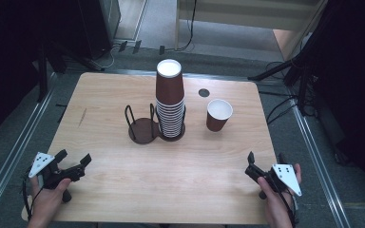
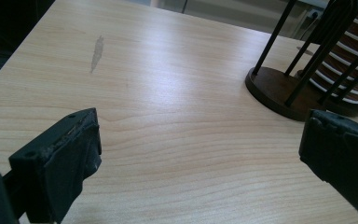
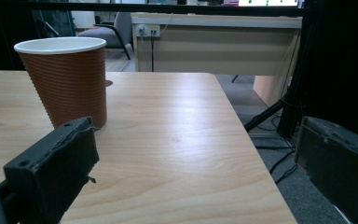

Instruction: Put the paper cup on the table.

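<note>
Both tongs, left tongs and right tongs, sit spread apart and empty on my surface, cup stack cropped up close, lone ribbed brown cup upright.

I see my left claw built of black parts, topped by a pale grey three-cornered plate dotted with small dark marks. My right claw wears the same plate and black body. Thin dark cables trail back past my wrists. Up close, the jaw pads are matte black blocks with scuffed, worn edges and small round screw holes.
</note>
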The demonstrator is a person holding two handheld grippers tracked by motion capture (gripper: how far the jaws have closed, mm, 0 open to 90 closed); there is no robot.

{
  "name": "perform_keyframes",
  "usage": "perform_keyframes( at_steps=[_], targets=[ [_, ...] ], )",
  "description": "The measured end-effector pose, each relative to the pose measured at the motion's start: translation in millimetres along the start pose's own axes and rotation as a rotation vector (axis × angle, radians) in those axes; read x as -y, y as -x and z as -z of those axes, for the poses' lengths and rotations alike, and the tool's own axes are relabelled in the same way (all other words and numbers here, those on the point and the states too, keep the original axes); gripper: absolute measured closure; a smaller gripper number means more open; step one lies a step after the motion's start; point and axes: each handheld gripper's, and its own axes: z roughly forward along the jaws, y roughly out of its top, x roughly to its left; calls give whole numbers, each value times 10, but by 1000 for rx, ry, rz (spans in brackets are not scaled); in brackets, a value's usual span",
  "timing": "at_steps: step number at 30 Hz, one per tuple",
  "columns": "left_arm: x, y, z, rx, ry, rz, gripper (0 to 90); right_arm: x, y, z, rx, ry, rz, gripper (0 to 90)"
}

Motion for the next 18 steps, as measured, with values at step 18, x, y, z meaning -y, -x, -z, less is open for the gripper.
perform_keyframes(
  at_steps=[18],
  targets=[
    [1, -9, 1, -12, 4, 18, 0, 189, 292, 296, 37, -48, -17, 0]
  ],
)
